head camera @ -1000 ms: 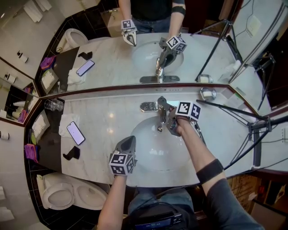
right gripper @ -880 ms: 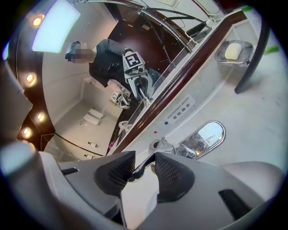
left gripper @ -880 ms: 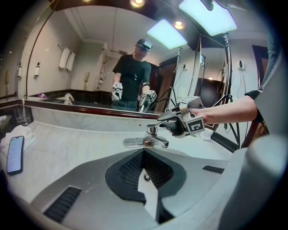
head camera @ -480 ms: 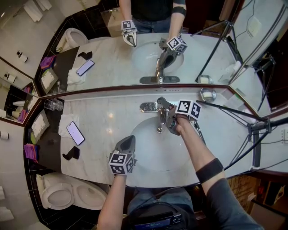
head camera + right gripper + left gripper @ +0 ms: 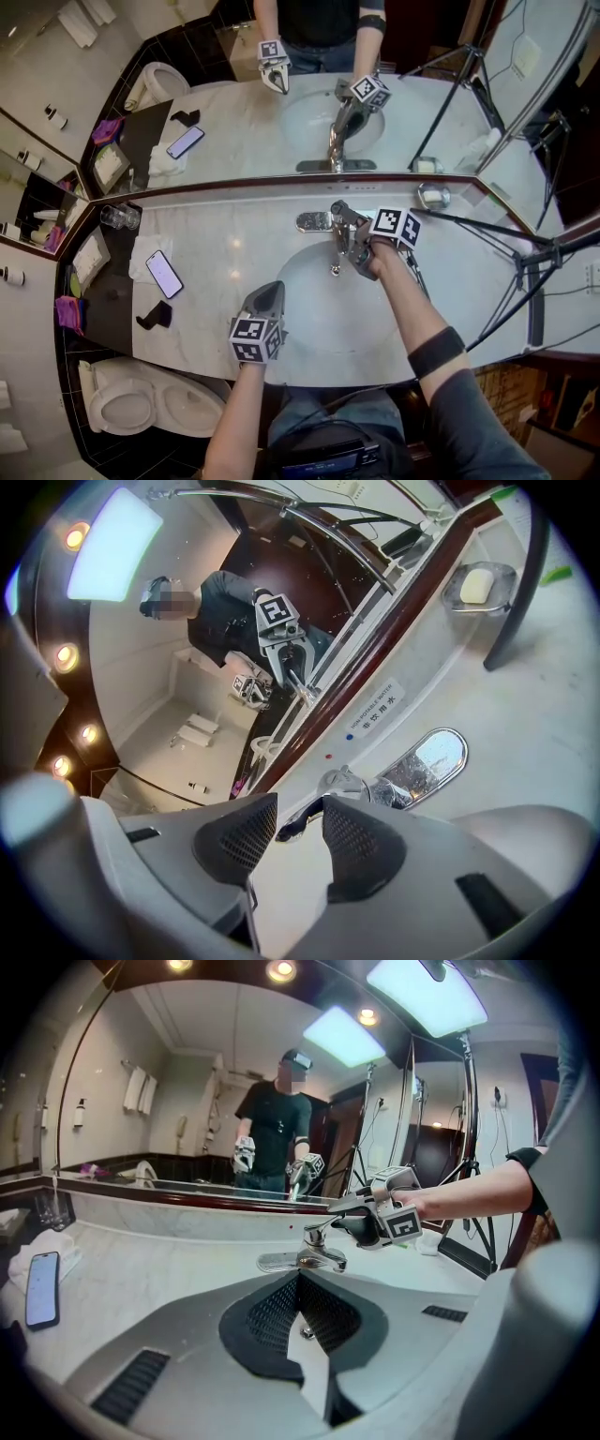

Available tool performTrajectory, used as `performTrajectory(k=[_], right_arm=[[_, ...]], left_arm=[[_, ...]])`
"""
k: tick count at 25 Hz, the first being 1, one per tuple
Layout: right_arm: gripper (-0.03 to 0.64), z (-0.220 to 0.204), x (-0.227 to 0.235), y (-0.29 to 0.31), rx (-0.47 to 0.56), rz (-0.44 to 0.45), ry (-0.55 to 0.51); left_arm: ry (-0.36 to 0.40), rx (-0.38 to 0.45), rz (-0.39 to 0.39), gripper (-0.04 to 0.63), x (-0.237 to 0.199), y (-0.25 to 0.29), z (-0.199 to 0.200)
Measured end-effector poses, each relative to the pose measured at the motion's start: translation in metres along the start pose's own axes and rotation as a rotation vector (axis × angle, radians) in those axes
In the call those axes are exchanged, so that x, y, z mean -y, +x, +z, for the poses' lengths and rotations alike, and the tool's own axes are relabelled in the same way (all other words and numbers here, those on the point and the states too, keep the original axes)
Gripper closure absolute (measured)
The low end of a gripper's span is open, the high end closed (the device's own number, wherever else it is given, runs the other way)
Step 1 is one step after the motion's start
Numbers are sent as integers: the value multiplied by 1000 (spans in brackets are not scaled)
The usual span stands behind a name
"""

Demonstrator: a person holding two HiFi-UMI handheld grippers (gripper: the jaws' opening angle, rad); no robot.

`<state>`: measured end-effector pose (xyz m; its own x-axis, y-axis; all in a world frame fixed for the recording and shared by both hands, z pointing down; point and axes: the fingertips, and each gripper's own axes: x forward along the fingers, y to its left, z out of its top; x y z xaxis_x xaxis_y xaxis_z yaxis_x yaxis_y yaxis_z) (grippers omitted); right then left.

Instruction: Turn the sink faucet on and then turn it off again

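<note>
Head view: the faucet (image 5: 334, 230) stands at the back of the sink (image 5: 309, 319), set in the marble tabletop (image 5: 225, 244). The right tongs (image 5: 349, 242) are at its lever. Their jaws are closing with the lever in the gap, not yet pinched. The left tongs (image 5: 270, 292) hover over the basin's near side, closed tight and empty.

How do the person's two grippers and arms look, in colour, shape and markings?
Both the left gripper and the right gripper are grey plastic; their tapered jaws carry black dotted pads. Each bears a white cube with black square markers. The right arm wears a dark band and a grey sleeve; the left forearm is bare.
</note>
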<state>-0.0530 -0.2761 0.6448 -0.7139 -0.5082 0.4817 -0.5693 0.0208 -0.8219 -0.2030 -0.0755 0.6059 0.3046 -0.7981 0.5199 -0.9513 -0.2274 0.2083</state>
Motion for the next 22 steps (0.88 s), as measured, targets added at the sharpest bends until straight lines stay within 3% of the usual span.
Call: performTrajectory(k=[9,16,22], right_arm=[[445,-8,-11,-49,15,-9,-122],[526,-13,-41,-100,39,24,-338],[600,-22,-51,-149,97,-19,-561]], left_arm=[[6,42,-8,595,12,-21,10],[15,71,-28,595,30,-31,20],[29,93,-31,595,44,-46,31]])
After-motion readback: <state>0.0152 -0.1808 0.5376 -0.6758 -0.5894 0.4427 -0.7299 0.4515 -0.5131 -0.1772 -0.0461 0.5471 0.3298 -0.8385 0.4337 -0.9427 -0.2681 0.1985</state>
